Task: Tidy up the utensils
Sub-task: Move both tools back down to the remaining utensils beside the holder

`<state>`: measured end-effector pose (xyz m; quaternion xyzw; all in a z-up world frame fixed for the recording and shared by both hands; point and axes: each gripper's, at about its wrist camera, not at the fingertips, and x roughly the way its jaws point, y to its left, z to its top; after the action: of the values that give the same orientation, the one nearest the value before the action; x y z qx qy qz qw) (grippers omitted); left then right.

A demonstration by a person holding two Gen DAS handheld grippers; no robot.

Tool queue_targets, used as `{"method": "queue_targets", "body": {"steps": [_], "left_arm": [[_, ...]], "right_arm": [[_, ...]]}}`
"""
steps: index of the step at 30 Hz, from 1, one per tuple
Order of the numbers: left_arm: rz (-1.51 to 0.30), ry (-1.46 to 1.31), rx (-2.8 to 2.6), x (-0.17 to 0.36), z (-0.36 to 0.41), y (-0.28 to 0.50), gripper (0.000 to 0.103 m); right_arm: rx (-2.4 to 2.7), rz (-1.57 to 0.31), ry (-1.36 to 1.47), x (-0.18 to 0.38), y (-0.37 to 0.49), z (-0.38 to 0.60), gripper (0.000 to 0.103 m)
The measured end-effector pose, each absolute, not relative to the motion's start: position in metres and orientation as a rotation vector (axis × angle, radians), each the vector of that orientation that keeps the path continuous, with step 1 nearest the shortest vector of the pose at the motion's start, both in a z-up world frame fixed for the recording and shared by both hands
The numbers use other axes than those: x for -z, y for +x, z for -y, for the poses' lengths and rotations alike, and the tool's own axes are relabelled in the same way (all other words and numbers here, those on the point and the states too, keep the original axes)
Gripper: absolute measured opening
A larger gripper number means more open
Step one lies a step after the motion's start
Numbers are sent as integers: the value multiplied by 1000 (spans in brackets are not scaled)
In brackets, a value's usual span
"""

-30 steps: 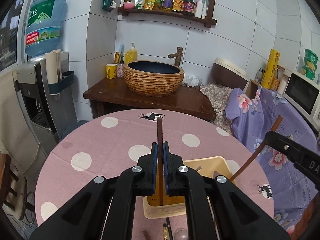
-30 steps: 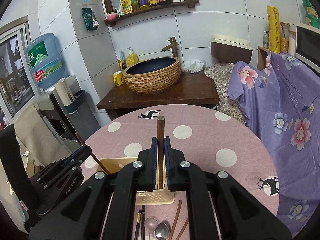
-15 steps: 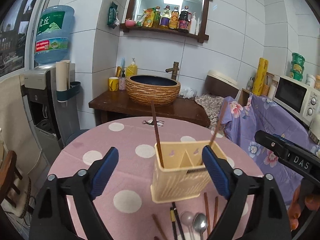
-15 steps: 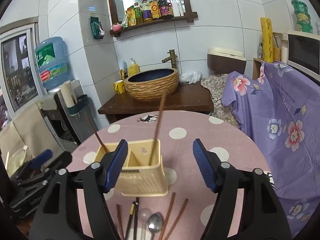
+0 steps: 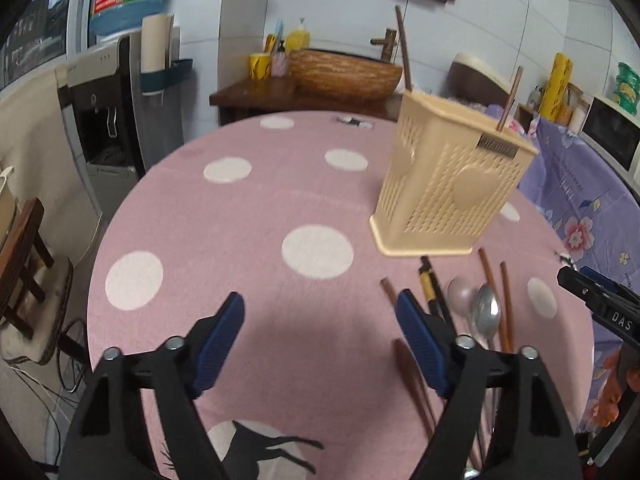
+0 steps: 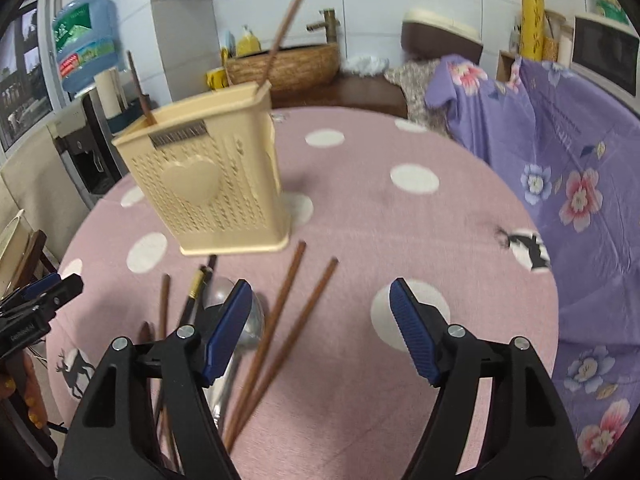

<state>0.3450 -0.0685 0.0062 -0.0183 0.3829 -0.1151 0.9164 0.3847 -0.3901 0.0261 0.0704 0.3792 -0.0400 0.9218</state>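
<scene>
A cream perforated utensil holder (image 5: 448, 184) stands on the pink dotted table, also in the right wrist view (image 6: 208, 180). Two brown chopsticks stand in it, one at each end (image 5: 403, 46) (image 6: 280, 36). Loose utensils lie in front of it: brown chopsticks (image 6: 280, 328), a black chopstick with a gold band (image 6: 192, 296), a metal spoon (image 5: 486, 314) and a pink spoon (image 5: 460, 290). My left gripper (image 5: 320, 340) is open and empty, low over the table left of the utensils. My right gripper (image 6: 320, 328) is open and empty above the right side of the pile.
The round table (image 5: 240, 220) has a chair (image 5: 24, 264) at its left and a purple flowered cloth (image 6: 560, 160) at its right. A wooden counter with a basin (image 5: 344, 72) and a water dispenser (image 5: 116, 80) stand behind.
Both grippers let go of their chopsticks, which now stand in the holder, opened wide, then pulled back and dropped low toward the loose utensils on the table.
</scene>
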Motion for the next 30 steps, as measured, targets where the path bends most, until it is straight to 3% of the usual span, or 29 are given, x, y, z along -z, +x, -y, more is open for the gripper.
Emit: {"method": "queue_targets", "body": {"steps": [3, 5, 9, 30], "left_arm": [[-803, -24, 240, -1, 67, 345, 58], [-823, -31, 251, 3, 68, 348, 52], [-870, -39, 269, 13, 74, 351, 39], [-938, -33, 322, 29, 105, 340, 36]], "right_arm": [[98, -824, 163, -10, 391, 394, 70], [99, -846, 191, -2, 397, 396, 59], [99, -909, 241, 14, 411, 396, 49], [244, -1007, 265, 41, 454, 388, 27]]}}
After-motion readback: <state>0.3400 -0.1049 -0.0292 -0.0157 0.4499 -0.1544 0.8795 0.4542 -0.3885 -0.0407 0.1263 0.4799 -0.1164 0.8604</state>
